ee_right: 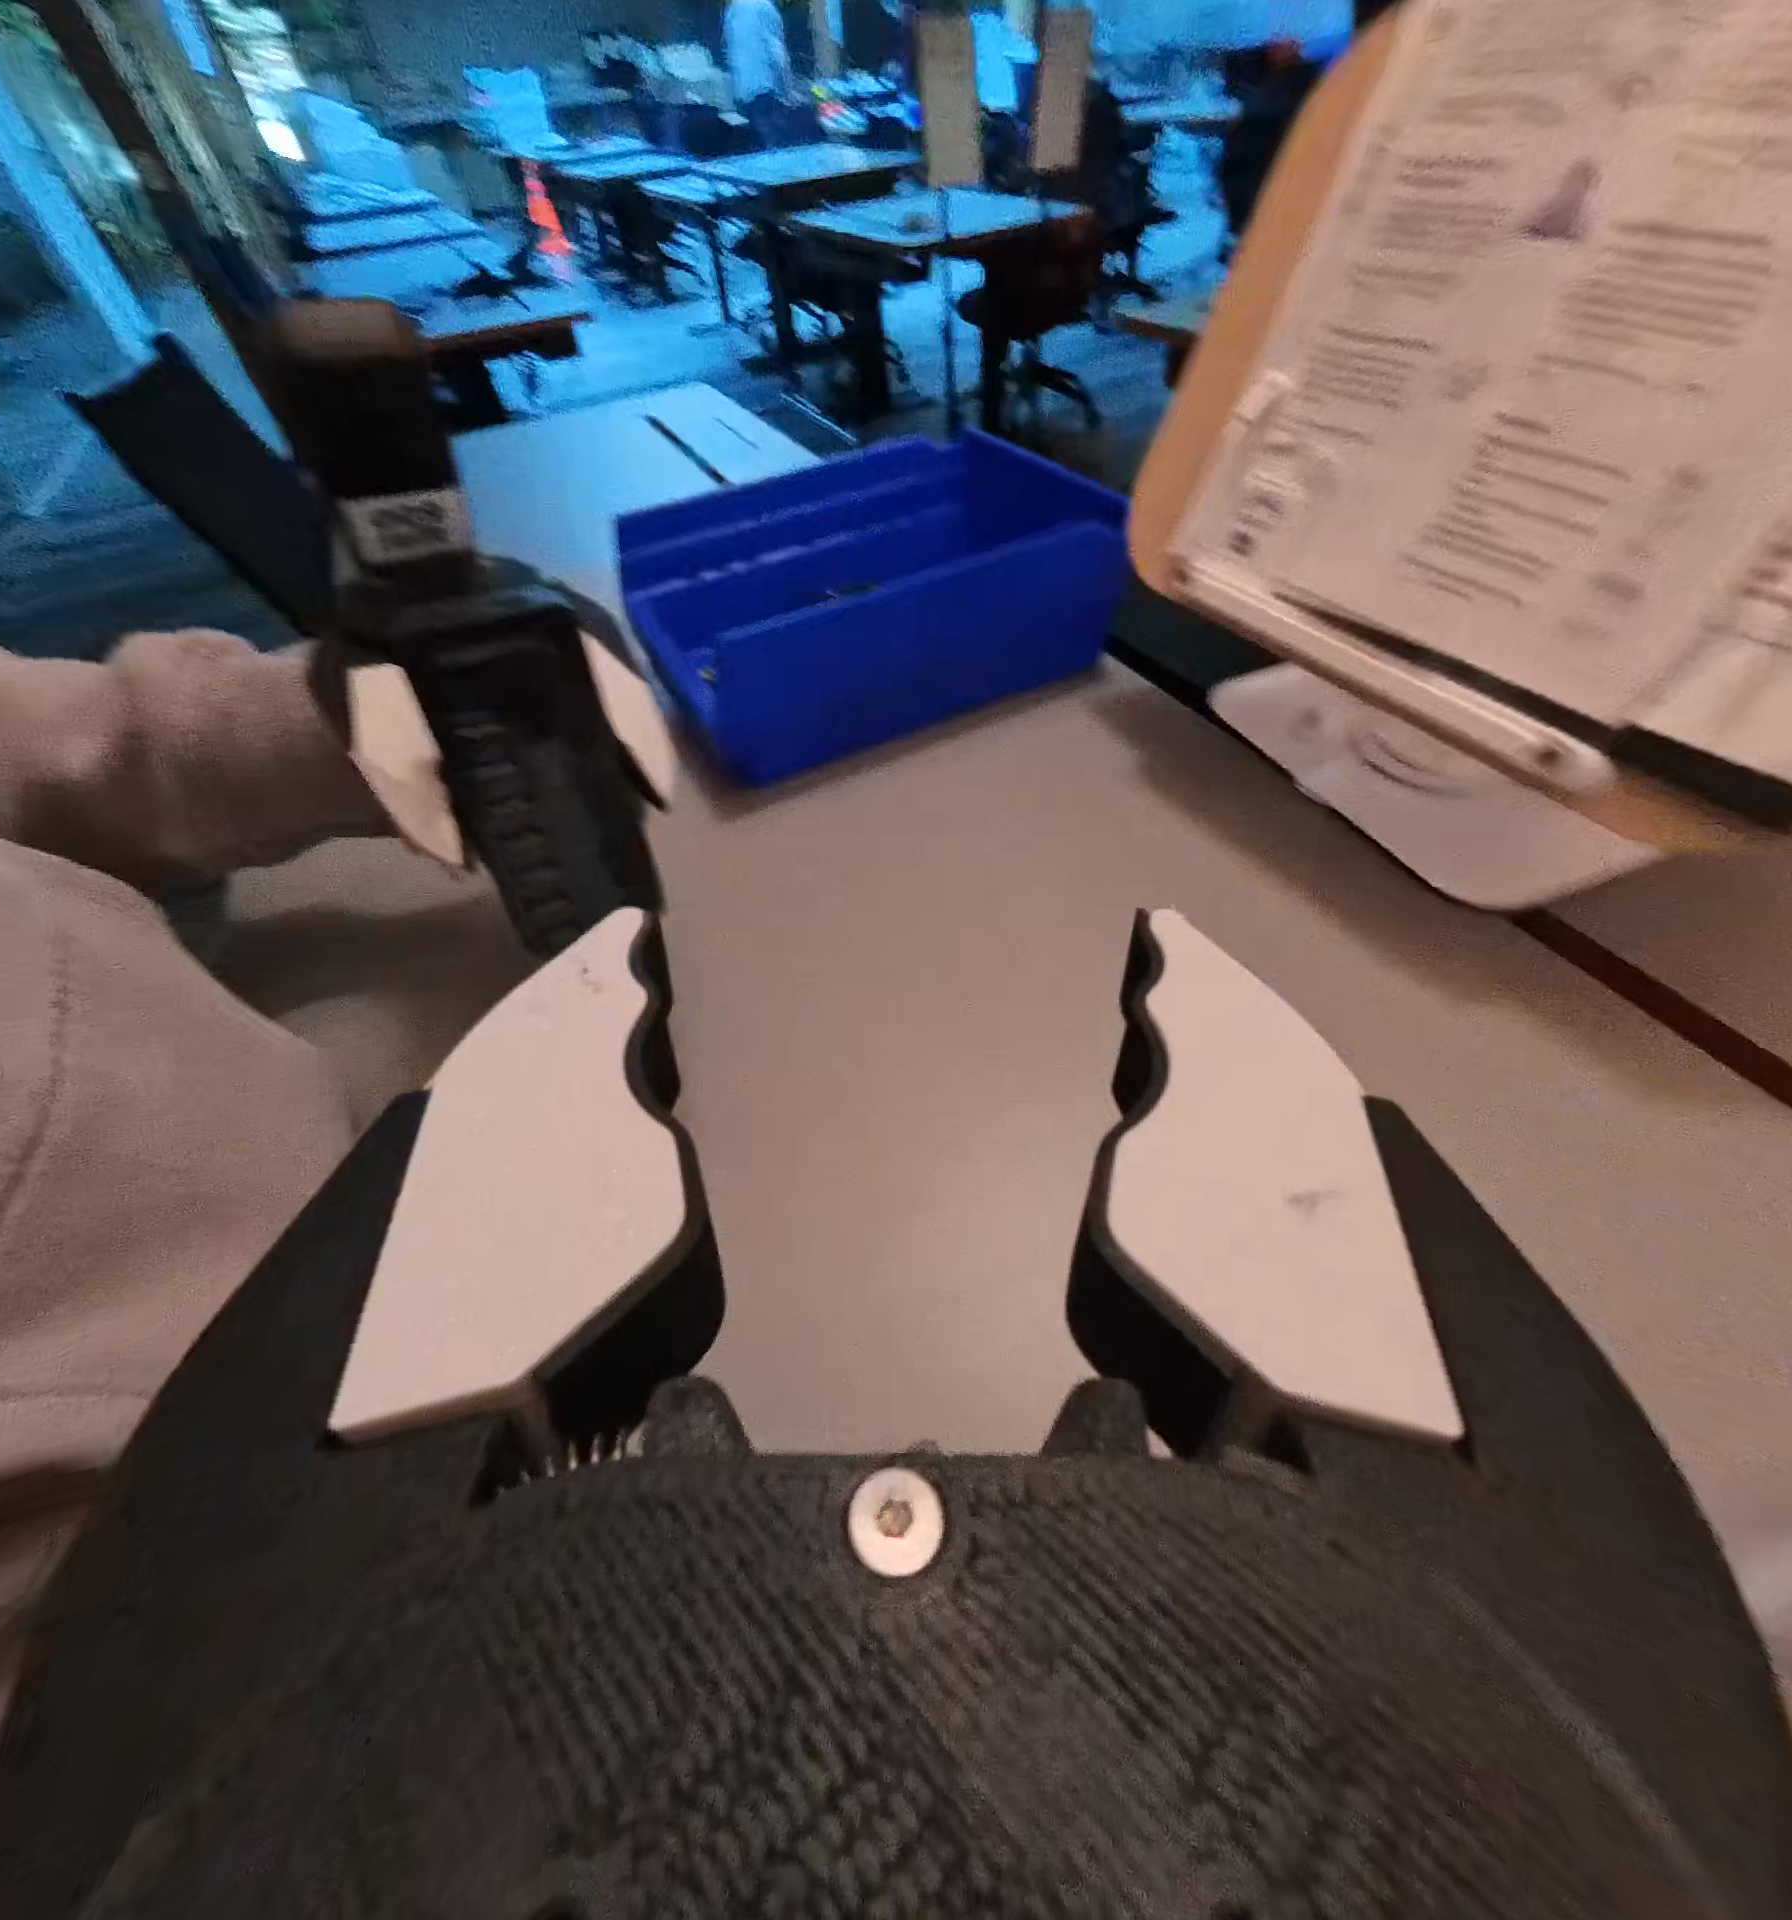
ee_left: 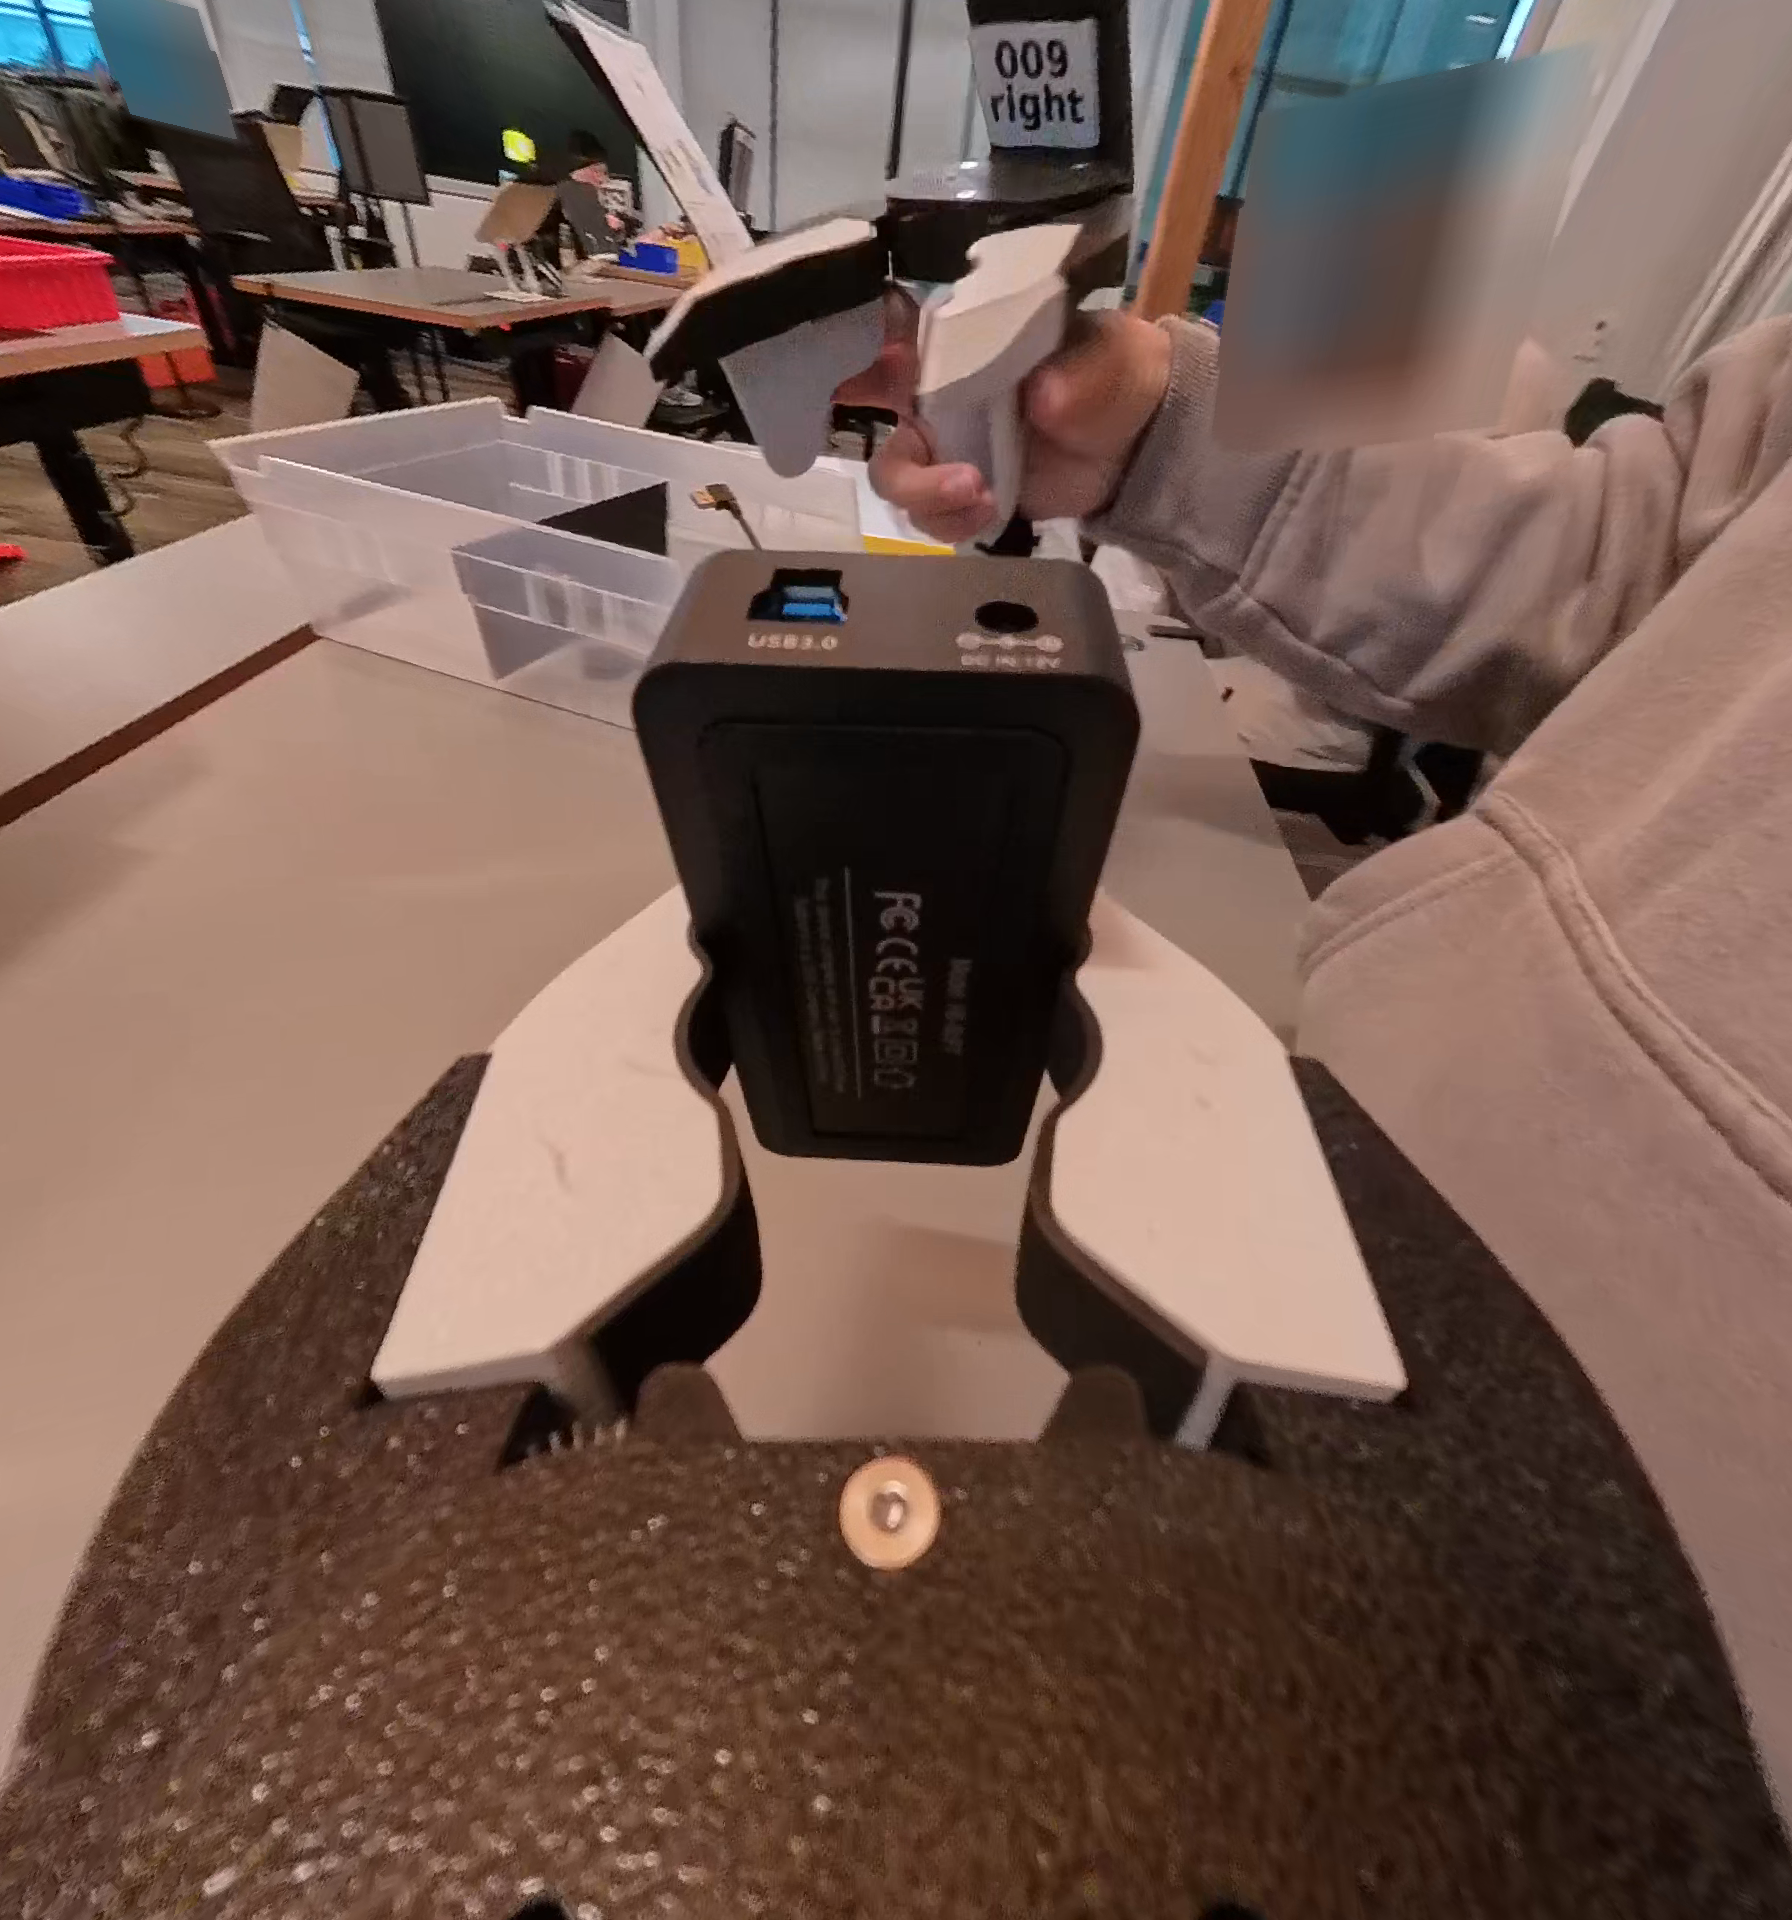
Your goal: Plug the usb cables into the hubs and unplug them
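Note:
My left gripper (ee_left: pixel 887 966) is shut on a black USB hub (ee_left: pixel 887 831) and holds it above the table, underside up. The hub's far end shows a blue USB socket (ee_left: pixel 800 603) and a round power socket (ee_left: pixel 1004 618). My right gripper (ee_right: pixel 897 997) is open and empty above the grey table. It also shows in the left wrist view (ee_left: pixel 871 416), held high beyond the hub. The hub shows in the right wrist view (ee_right: pixel 539 748) at the left, in the left gripper. A gold USB plug on a cable (ee_left: pixel 710 501) lies behind the hub by the clear tray.
A clear plastic divided tray (ee_left: pixel 435 499) stands at the table's far side. A blue bin (ee_right: pixel 871 613) stands on the table ahead of the right gripper. A clipboard with papers (ee_right: pixel 1557 395) on a white stand leans at the right. The person's sleeve (ee_left: pixel 1494 727) is at the right.

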Available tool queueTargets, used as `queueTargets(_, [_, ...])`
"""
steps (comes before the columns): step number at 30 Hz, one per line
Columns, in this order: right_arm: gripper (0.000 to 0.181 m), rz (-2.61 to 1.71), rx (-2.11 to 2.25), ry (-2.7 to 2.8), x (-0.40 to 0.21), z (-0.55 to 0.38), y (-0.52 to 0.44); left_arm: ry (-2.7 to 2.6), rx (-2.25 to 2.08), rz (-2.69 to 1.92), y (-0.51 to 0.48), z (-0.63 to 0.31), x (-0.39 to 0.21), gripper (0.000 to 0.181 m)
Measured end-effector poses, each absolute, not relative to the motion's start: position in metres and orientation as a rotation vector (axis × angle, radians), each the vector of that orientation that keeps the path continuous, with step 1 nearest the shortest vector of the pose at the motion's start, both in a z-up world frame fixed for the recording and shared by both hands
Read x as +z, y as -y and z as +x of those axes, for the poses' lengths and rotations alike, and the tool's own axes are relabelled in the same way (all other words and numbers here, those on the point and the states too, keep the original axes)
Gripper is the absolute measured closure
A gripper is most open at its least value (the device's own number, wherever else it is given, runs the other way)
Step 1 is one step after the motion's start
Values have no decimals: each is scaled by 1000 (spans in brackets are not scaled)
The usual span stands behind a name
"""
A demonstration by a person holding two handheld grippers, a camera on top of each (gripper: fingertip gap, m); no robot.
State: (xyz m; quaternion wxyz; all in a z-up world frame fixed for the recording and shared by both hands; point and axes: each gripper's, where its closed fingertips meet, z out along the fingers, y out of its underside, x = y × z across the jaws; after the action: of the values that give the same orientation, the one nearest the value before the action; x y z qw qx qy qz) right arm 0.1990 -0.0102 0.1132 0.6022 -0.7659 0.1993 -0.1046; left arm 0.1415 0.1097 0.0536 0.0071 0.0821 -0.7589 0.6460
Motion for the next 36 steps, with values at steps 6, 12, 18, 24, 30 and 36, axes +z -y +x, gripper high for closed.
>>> queueTargets(6, [106, -1821, -63, -152, 106, 130, -111, 2382, 1968, 138, -92, 131, 55, 122])
queueTargets(12, [125, -1848, 11, -129, 91, 123, -131, 2382, 1950, 41, -91, 121, 58, 122])
queueTargets(18, [125, -1909, -8, -122, 82, 121, -132, 2392, 1927, 33, -93, 118, 52, 122])
queueTargets(24, [125, -1973, -207, -156, 102, 145, -100, 2385, 2027, 256, -96, 138, 61, 105])
queueTargets(30, [124, -2184, -782, -327, 156, 233, 46, 2325, 2050, 372, -122, 141, 56, 117])
queueTargets(36, [124, -2521, -1088, -453, 167, 312, 192, 2249, 2084, 499, -138, 146, 51, 127])
